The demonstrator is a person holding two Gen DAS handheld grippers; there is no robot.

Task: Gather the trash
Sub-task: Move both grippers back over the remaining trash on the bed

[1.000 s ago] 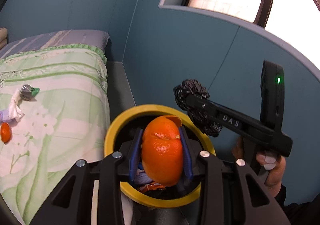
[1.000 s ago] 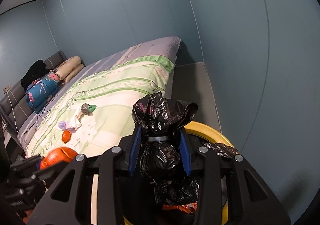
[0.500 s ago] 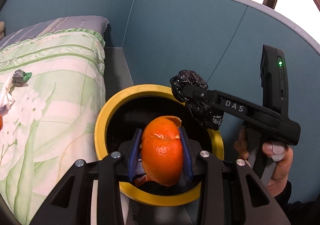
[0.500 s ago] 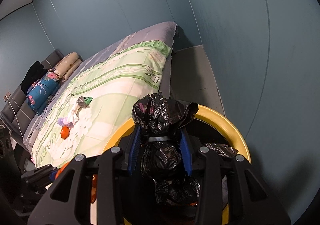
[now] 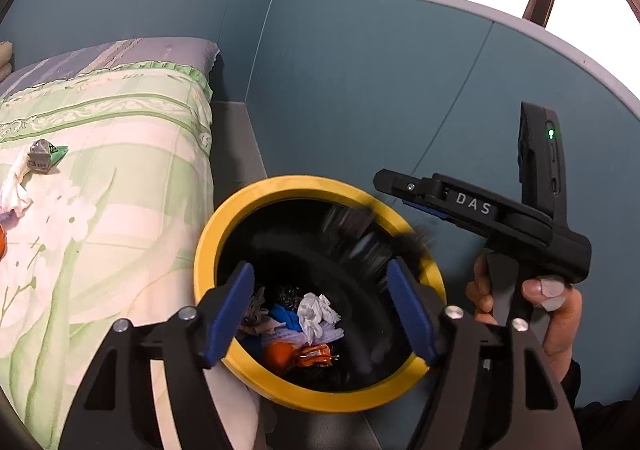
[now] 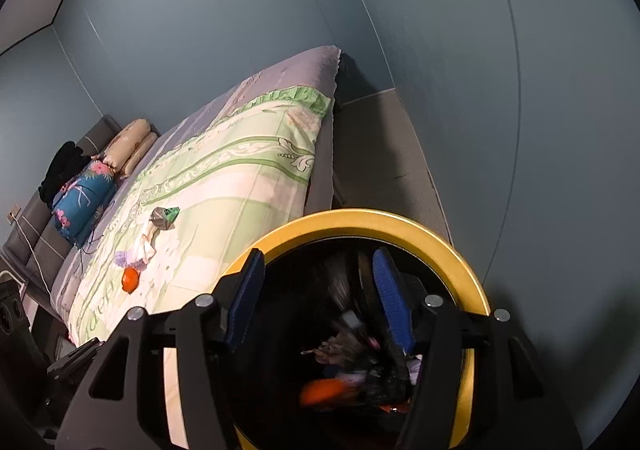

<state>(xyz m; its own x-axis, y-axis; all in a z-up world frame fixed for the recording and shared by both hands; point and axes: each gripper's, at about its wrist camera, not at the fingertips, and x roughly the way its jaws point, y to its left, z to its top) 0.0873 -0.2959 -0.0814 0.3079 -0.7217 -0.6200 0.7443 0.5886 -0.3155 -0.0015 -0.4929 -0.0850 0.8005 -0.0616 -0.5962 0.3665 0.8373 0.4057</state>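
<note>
A yellow-rimmed black bin (image 5: 280,185) stands on the floor beside the bed; it also shows in the right wrist view (image 6: 400,219). My left gripper (image 5: 320,304) is open and empty above the bin. My right gripper (image 6: 320,296) is open over the bin too, and shows from the side in the left wrist view (image 5: 404,195). A black bag (image 5: 352,234) is a falling blur inside the bin. Orange peel (image 5: 280,356), white tissue (image 5: 316,314) and wrappers lie at the bottom. On the bed remain a green-grey wrapper (image 5: 42,155), a white tissue (image 5: 14,191) and an orange piece (image 6: 130,278).
The bed with a green floral quilt (image 5: 120,189) is to the left of the bin. A blue wall (image 5: 360,89) with a window above stands close on the right. Pillows (image 6: 128,147) and dark clothes lie at the bed's far end. Grey floor runs between bed and wall.
Both grippers have opened. The orange peel left my left gripper and lies in the bin. The black bag left my right gripper and is falling into the bin.
</note>
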